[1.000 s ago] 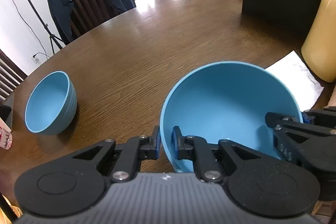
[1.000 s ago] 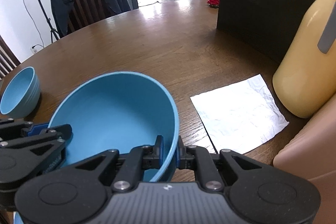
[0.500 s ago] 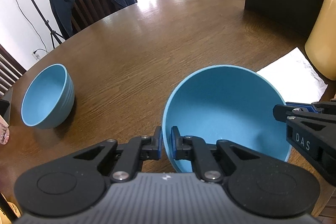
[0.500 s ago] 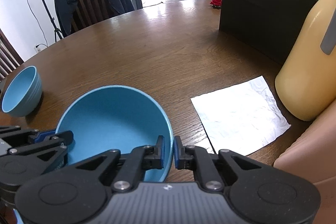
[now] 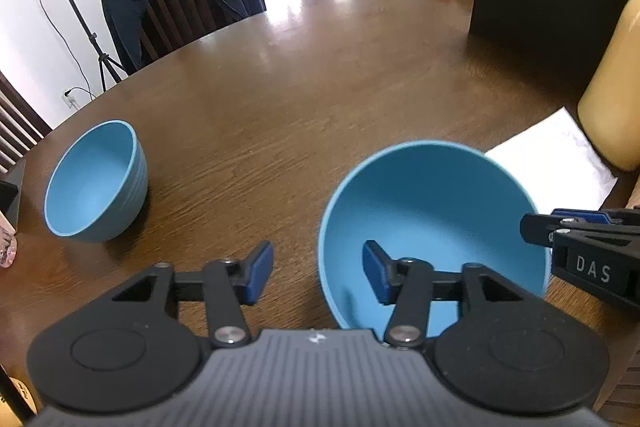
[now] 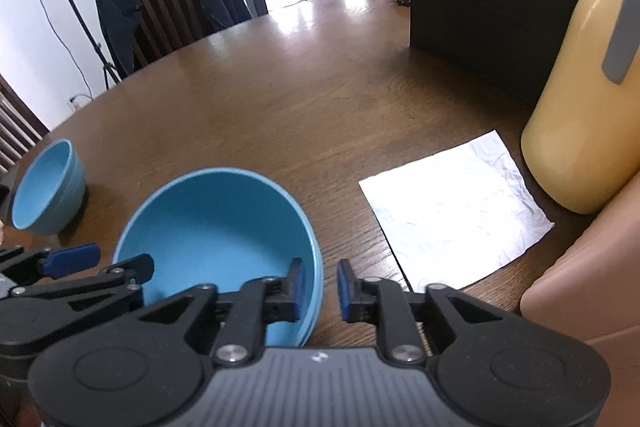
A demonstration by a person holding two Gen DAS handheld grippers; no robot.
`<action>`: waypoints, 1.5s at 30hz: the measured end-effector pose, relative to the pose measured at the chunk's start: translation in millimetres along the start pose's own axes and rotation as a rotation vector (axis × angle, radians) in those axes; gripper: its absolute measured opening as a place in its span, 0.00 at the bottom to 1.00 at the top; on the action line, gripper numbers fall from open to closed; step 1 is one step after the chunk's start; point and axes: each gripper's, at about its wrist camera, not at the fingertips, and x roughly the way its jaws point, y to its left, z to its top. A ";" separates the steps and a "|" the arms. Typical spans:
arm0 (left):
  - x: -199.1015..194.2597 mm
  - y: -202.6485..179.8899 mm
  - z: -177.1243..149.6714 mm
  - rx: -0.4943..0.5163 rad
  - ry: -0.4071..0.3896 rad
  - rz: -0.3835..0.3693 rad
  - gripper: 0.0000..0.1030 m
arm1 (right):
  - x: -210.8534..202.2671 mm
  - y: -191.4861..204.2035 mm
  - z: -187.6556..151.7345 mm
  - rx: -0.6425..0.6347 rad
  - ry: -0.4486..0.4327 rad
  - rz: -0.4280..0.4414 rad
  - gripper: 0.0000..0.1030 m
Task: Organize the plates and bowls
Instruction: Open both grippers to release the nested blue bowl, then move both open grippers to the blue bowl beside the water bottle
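A large blue bowl (image 5: 432, 223) (image 6: 216, 223) rests on the brown wooden table (image 5: 320, 87), close in front of me. My left gripper (image 5: 318, 273) straddles the bowl's left rim. Its jaws are opening and the blue pads stand well off the rim. My right gripper (image 6: 321, 289) straddles the right rim, one pad inside and one outside. It is opening too, with small gaps on both sides of the rim. A smaller ribbed blue bowl (image 5: 96, 183) (image 6: 44, 187) sits upright to the left, apart from both grippers.
A creased white paper napkin (image 6: 452, 211) lies right of the large bowl. Behind it stand a yellow bottle (image 6: 588, 115) and a black box (image 6: 480, 7). A tan object (image 6: 588, 287) fills the near right. A chair with a dark jacket (image 5: 176, 3) stands at the far edge.
Both grippers were shut on the large bowl's rim and have opened off it. The bowl has sunk and now looks smaller and lower in both views.
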 end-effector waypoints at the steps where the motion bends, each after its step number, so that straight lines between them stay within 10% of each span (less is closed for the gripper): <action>1: -3.8 2.1 0.8 -0.006 -0.007 0.004 0.63 | -2.9 -1.1 0.2 0.002 -0.004 0.007 0.25; 5: -19.7 9.7 2.4 -0.025 -0.036 0.005 0.80 | -14.8 -4.7 -0.6 0.007 -0.008 0.038 0.35; 11: -38.8 24.0 -1.0 -0.042 -0.037 0.006 0.98 | -32.3 -5.9 -6.1 -0.022 -0.011 0.060 0.84; 16: -51.1 38.6 -10.0 -0.072 -0.023 0.029 1.00 | -41.7 -7.4 -12.0 -0.026 0.022 0.077 1.00; 45: -126.3 114.7 -29.7 -0.228 -0.028 0.046 1.00 | -97.7 56.5 -9.2 -0.078 0.080 0.174 1.00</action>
